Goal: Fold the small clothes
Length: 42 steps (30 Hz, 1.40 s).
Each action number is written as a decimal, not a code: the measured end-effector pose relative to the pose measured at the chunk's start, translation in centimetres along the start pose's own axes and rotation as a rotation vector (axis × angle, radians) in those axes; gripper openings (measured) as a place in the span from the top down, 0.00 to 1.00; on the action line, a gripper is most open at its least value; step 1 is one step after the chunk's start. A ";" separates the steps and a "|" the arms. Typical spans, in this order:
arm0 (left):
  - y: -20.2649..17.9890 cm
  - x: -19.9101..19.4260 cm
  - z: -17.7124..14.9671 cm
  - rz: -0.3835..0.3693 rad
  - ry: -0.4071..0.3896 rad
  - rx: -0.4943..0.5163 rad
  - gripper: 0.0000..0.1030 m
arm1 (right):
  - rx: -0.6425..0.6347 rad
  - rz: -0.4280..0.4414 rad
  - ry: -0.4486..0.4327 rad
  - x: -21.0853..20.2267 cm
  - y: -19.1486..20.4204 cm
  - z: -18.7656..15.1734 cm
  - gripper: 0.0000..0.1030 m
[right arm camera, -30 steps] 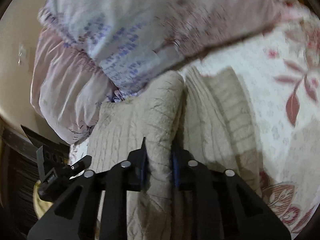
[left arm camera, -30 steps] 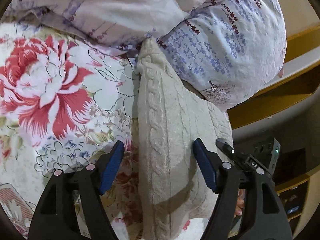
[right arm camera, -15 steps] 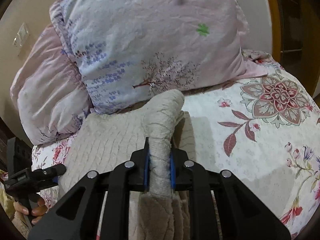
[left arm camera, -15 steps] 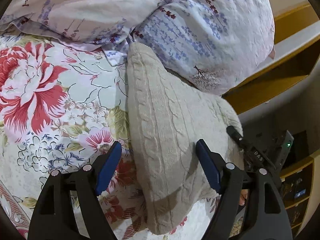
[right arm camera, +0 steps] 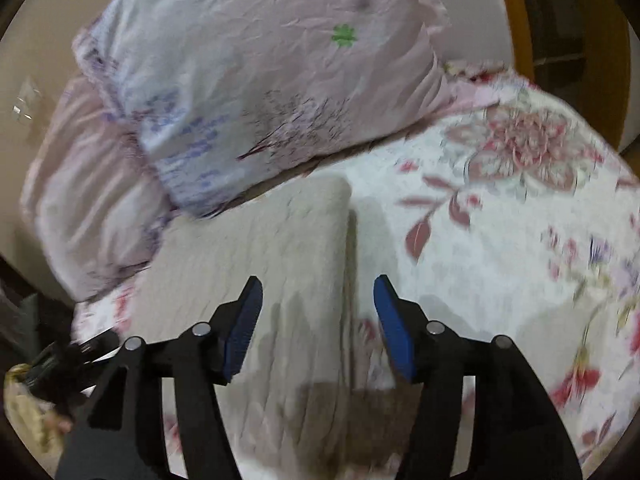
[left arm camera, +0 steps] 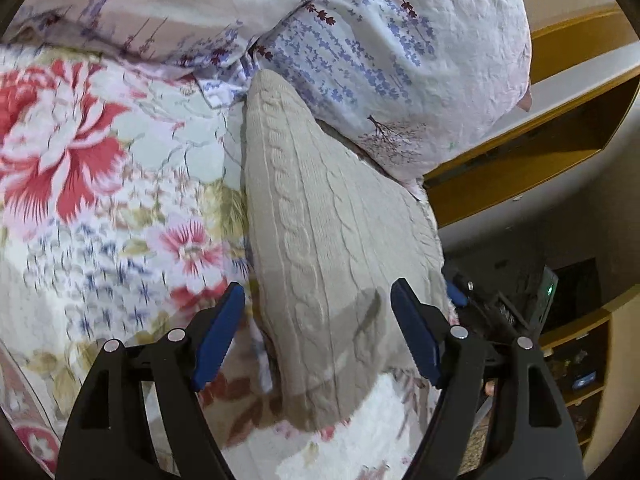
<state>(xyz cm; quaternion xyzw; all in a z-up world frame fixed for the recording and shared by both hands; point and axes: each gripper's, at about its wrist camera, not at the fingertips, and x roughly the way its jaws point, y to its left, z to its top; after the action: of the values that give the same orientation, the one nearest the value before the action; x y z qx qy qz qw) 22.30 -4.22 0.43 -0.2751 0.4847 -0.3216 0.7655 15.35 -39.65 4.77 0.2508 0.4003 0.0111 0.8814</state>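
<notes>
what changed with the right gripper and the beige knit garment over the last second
The right gripper let go: its jaws, shut on a raised fold of the beige cable-knit garment before, now stand open, and the garment lies flat on the floral bedsheet. The left gripper stayed open over the garment.

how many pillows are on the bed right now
2. A blue-flowered pillow leans at the head of the bed, touching the far end of the folded beige sweater. A plain pink pillow sits left of it, partly tucked behind. More may lie out of frame.
</notes>
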 end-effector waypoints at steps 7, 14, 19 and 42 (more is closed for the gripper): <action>-0.1 0.3 -2.3 0.014 0.035 -0.001 0.47 | -0.019 0.025 0.062 -1.0 -0.5 -3.3 0.81; -0.6 0.3 -3.4 0.030 0.033 0.048 0.78 | -0.149 -0.072 -0.103 -3.3 1.7 -2.6 0.90; -0.9 0.3 -4.7 0.054 0.026 0.093 0.83 | -0.127 -0.213 0.001 -0.3 -0.1 -2.5 0.91; -0.2 -0.2 -0.6 0.069 0.007 0.001 0.31 | 0.075 -0.194 0.050 3.4 -3.0 -0.1 0.94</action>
<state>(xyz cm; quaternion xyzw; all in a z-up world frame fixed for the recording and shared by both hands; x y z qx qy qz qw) 21.62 -4.21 0.47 -0.2569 0.4963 -0.2961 0.7746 17.01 -41.45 0.97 0.2434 0.4446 -0.0829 0.8580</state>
